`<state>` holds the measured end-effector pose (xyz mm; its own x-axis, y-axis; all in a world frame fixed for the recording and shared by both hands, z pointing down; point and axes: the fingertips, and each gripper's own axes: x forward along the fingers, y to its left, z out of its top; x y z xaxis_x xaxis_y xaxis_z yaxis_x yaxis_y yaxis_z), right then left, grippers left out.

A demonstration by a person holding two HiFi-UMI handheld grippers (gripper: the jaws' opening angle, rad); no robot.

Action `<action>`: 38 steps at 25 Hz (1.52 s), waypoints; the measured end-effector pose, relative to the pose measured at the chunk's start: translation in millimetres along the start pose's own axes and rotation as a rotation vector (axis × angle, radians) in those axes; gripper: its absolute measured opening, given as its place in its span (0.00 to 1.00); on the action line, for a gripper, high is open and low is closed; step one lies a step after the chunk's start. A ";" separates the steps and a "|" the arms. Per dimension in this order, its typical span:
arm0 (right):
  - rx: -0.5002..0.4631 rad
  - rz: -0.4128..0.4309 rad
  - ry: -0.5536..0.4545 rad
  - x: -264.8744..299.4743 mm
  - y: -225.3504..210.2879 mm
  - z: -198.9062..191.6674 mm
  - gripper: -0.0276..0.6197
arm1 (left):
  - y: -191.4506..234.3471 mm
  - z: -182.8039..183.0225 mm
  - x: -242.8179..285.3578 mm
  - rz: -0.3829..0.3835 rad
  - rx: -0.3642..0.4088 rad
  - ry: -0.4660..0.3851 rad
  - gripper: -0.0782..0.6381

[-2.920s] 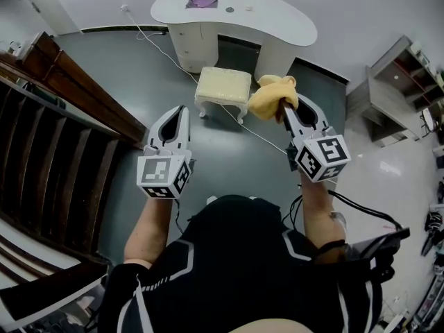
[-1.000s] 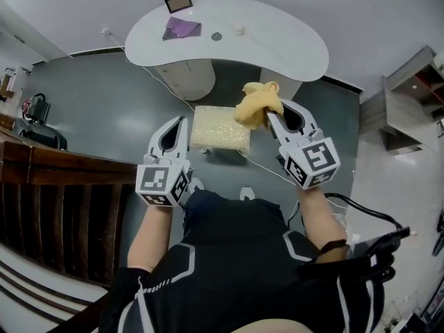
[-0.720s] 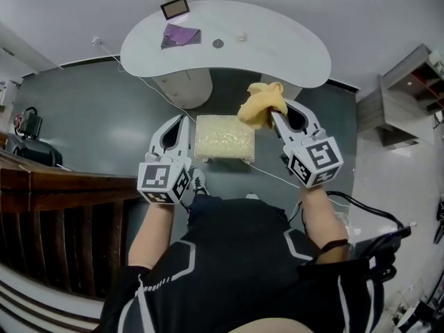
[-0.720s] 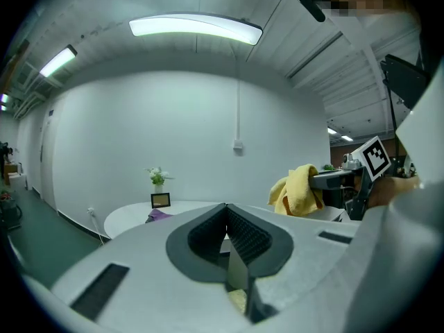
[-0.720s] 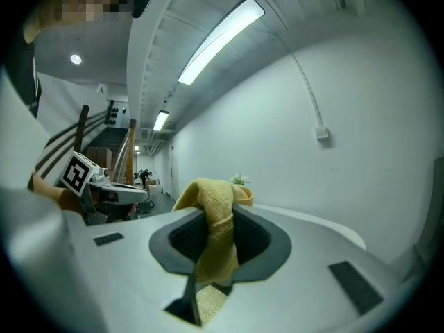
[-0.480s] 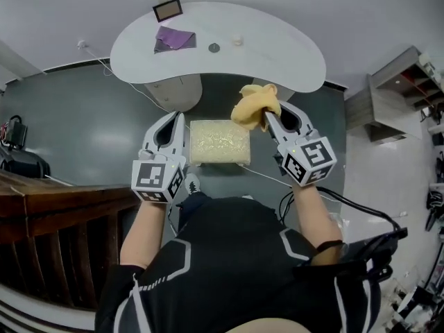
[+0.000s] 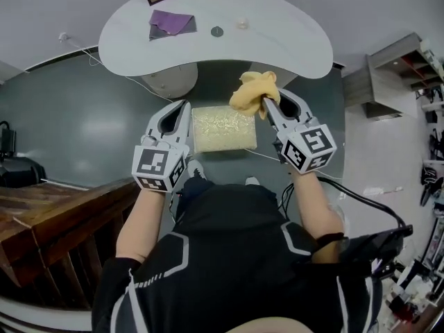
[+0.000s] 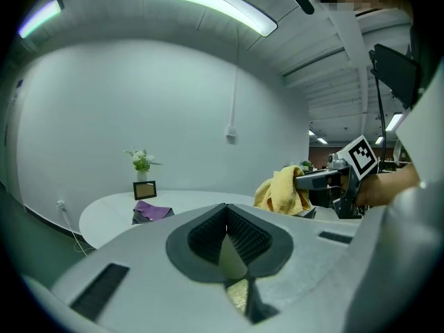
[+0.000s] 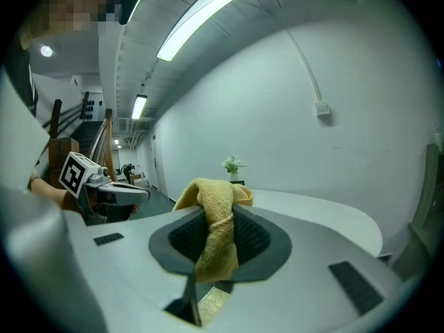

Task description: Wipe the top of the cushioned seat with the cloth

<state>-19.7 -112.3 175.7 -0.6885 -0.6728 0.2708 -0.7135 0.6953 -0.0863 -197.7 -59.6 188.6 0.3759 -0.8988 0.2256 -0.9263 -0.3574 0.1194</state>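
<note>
Two grippers level, side by side. Right gripper (image 7: pixel 267 104) jaws clamped on the yellow cloth (image 7: pixel 254 91), which is bunched past its tips. Left gripper (image 7: pixel 183 107) jaws together, nothing held. Cushioned seat (image 7: pixel 223 128) lies between and below both. White table (image 7: pixel 277 40) stands beyond the tips.

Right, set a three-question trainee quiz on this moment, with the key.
1. True or false: the left gripper, not the right gripper, holds the yellow cloth.
2. In the head view, the cushioned seat shows: A) left of the left gripper; B) between the two grippers; C) right of the right gripper.
3. What colour is the folded cloth lying on the white desk?
Key: 1 false: the right gripper is shut on it, and the left gripper is shut and empty. 2 B. 3 purple.
</note>
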 end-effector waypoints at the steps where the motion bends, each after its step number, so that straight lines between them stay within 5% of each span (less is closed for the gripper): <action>1: 0.002 -0.004 0.006 4.4 0.9 -0.7 0.18 | 5.6 -0.8 1.1 0.001 0.001 0.005 0.12; 9: 0.019 0.001 0.070 65.0 10.2 -49.6 0.18 | 65.1 -60.1 21.7 0.055 -0.007 0.091 0.12; 14: 0.054 0.114 0.169 112.1 14.0 -114.1 0.18 | 73.1 -120.9 45.7 0.127 0.002 0.166 0.12; 17: 0.073 0.186 0.233 133.8 19.4 -153.6 0.18 | 67.8 -158.9 53.9 0.168 -0.061 0.213 0.12; 24: 0.117 0.259 0.380 180.3 28.7 -245.7 0.18 | 76.2 -225.0 77.8 0.262 -0.093 0.273 0.12; 31: 0.068 0.293 0.530 213.7 30.6 -341.7 0.18 | 80.9 -314.3 98.1 0.270 -0.131 0.447 0.12; 38: 0.054 0.307 0.576 245.4 39.5 -401.0 0.18 | 93.2 -375.2 105.2 0.267 -0.220 0.522 0.12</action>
<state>-164.6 -148.7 623.3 -0.6927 -0.1920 0.6952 -0.5112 0.8107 -0.2854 -234.4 -92.2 586.1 0.1473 -0.6879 0.7107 -0.9838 -0.0274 0.1774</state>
